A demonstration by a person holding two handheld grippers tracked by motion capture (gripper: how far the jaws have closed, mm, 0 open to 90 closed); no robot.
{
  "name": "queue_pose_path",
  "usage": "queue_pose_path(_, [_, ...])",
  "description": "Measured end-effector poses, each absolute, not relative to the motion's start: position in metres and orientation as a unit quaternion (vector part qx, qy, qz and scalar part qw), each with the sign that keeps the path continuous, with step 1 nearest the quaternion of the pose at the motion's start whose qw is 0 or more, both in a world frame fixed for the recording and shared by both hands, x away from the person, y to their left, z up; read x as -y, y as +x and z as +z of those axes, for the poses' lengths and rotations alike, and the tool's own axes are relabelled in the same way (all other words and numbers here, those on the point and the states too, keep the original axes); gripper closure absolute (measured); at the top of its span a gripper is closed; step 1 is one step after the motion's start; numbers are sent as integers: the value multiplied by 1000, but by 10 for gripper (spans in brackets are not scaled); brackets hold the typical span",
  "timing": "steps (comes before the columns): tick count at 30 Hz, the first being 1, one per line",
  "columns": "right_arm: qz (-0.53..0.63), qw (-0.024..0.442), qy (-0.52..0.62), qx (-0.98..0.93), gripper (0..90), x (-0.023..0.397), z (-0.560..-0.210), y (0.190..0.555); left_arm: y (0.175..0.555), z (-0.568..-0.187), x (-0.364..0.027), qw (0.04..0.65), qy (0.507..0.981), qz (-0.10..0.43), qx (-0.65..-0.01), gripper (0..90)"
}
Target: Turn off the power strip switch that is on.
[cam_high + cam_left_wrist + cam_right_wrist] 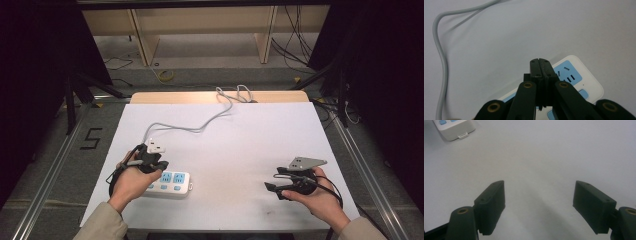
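left gripper (150, 161): fingers pressed shut, nothing between them, poised just over the power strip
power strip (170, 183): flat on the white surface (240, 150), its near-left end hidden under the hand
grey cable (200, 127): trails to the far edge
right gripper (539, 207): fingers wide apart, holding nothing

bright, even light on the white table (240, 140); dark frame edges; gripper views soft, with faint shadows below the jaws.
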State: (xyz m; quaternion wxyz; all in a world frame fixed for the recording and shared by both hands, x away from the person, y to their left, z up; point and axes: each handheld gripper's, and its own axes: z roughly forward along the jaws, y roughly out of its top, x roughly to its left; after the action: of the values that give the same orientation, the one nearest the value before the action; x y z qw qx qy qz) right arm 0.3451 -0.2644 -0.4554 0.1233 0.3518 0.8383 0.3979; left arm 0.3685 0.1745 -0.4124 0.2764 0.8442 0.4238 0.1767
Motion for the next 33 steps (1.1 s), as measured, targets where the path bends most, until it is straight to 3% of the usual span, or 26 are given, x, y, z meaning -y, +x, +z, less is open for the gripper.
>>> queue_pose_path(33, [395,120,353,-840,262,264,-456,345,369,-422,-168,225,868,129,-422,897])
